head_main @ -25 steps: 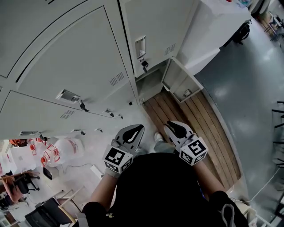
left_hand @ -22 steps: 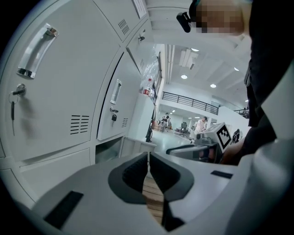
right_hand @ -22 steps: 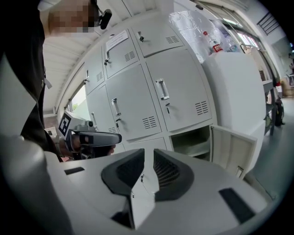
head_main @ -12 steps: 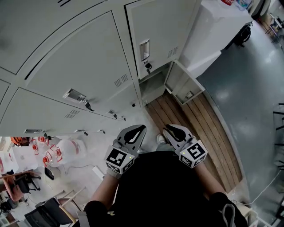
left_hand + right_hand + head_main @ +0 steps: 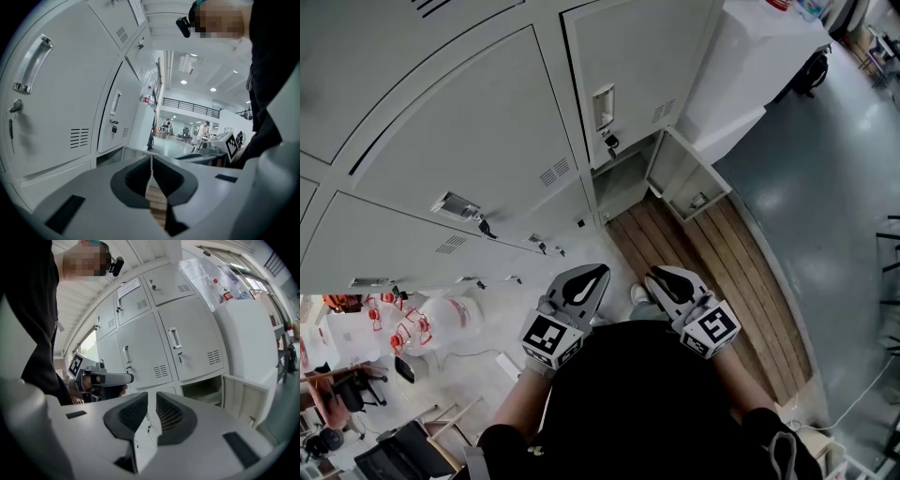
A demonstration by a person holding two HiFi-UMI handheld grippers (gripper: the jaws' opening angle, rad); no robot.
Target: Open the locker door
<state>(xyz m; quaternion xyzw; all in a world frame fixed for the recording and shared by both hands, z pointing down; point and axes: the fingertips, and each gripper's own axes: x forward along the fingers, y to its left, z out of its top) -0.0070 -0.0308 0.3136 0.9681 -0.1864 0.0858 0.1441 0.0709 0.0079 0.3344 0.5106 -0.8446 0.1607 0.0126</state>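
Note:
The grey lockers (image 5: 478,141) rise in front of me. One low locker door (image 5: 686,178) stands swung open to the right, baring its compartment (image 5: 621,183); the right gripper view shows the same door (image 5: 243,397). Above it a closed door carries a handle (image 5: 602,101) and a hanging key (image 5: 607,142). Both grippers hover close to my body, well short of the lockers. My left gripper (image 5: 598,269) (image 5: 151,157) is shut and empty. On my right gripper (image 5: 654,274) (image 5: 152,393) the jaws are closing, a thin gap between them with nothing in it.
A slatted wooden platform (image 5: 712,272) lies under the open door. A tall white cabinet (image 5: 759,56) stands right of the lockers. Red-and-white clutter (image 5: 394,328) and chairs (image 5: 337,394) sit at the lower left. Grey floor (image 5: 834,187) spreads to the right.
My head view has shifted slightly, so the lockers sit a little lower and to the right. Both grippers stay near my body, and the right one has drawn back a bit.

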